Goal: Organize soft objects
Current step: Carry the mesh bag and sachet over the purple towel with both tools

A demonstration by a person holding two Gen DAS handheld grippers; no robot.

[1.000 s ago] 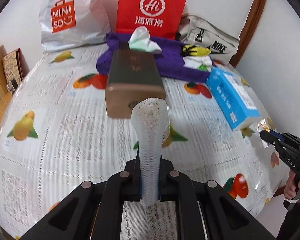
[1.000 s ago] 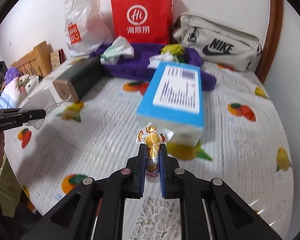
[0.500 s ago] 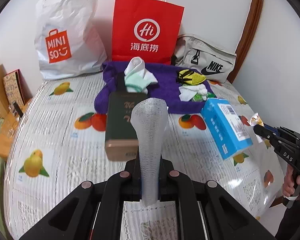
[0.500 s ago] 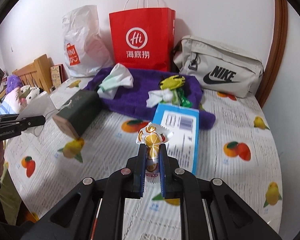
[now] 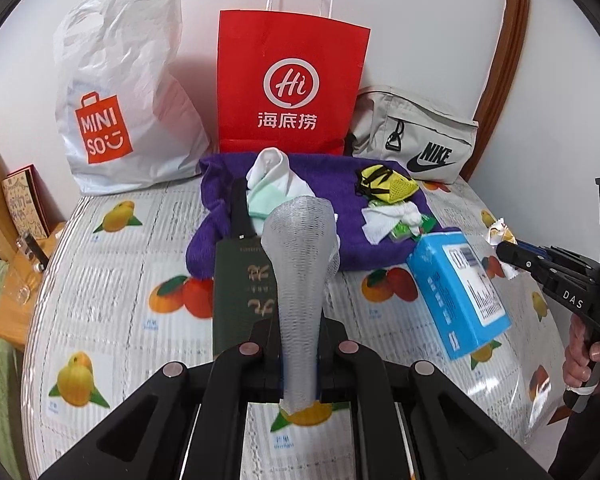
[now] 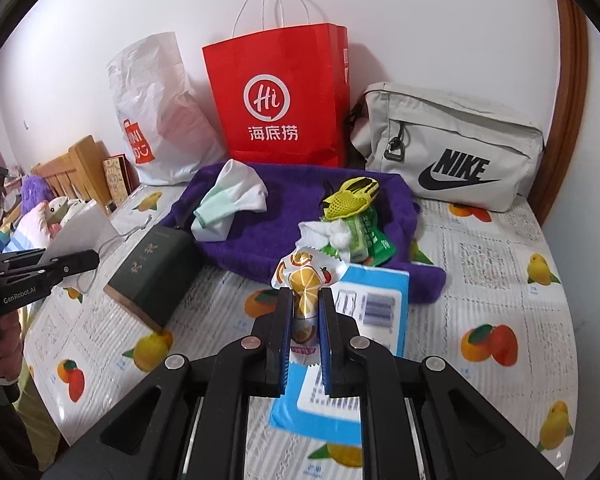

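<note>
1. Bedding with a white plastic cover printed with oranges, pears and lace squares (image 5: 100, 280) forms the work surface; it runs back to a plain white wall (image 6: 440, 20), with a curved brown wooden frame (image 5: 500, 60) at the right.
2. Against the wall stand a white crinkled plastic Miniso bag (image 5: 120, 92), a red paper carrier bag with white rope handles (image 5: 292, 80) and a grey fabric Nike pouch (image 6: 452, 152).
3. In front of them lies a purple fluffy towel (image 6: 284, 220), carrying a bundled white and mint-green cloth (image 6: 228, 200), a yellow mesh item with black trim (image 6: 350, 196) and a white wad beside a green snack packet (image 6: 364, 240).
4. A dark green rectangular box with gold lettering (image 6: 152, 272) rests at the towel's near left edge; a blue and white carton with a printed label (image 5: 460, 288) lies at its near right corner.
5. The left gripper (image 5: 298, 344) pinches a white foam net sleeve (image 5: 298, 272), which stands upright between the closed fingers, above the cover.
6. The right gripper (image 6: 305, 336) is clamped on a small shiny sweet wrapper with an orange-slice print (image 6: 304, 280), held over the blue carton.
7. At the far left, a light wooden headboard (image 6: 76, 172) and soft toys (image 6: 44, 208) sit beside the bed.
</note>
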